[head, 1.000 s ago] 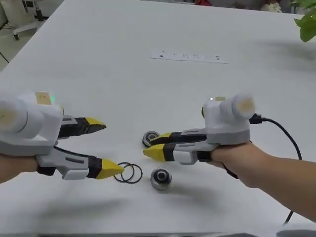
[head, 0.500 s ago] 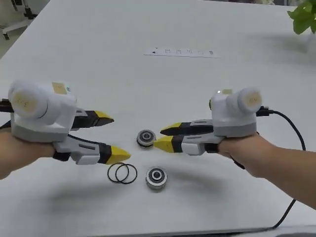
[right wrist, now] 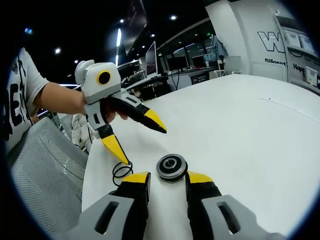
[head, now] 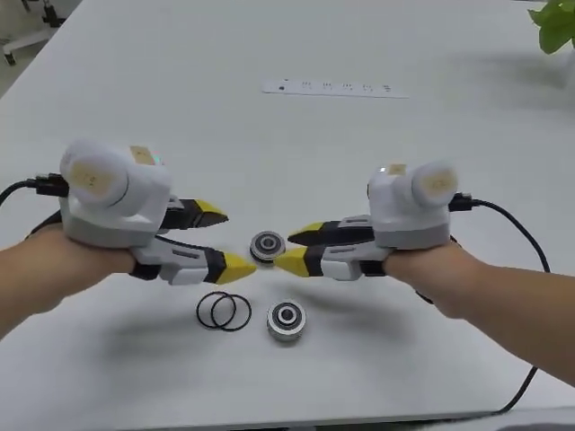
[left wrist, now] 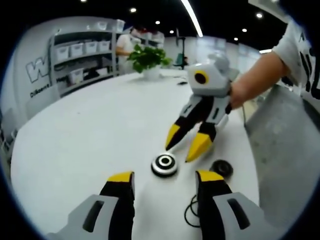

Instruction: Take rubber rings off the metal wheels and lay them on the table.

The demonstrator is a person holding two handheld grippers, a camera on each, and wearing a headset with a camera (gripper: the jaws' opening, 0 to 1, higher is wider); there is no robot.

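1. Left gripper [head: 232, 241]: jaws are held apart, empty; metal wheel [head: 267, 244] is seen at 3 o'clock.
2. Right gripper [head: 289, 249]: jaws are parted, empty; that wheel is seen at 9 o'clock.
3. Rubber rings [head: 224, 312] are laid at its 7 o'clock.

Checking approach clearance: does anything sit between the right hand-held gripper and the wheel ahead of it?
Nothing visible does. The right hand-held gripper points its open jaws straight at the metal wheel. The left hand-held gripper faces it from the far side, and the rubber rings lie aside.
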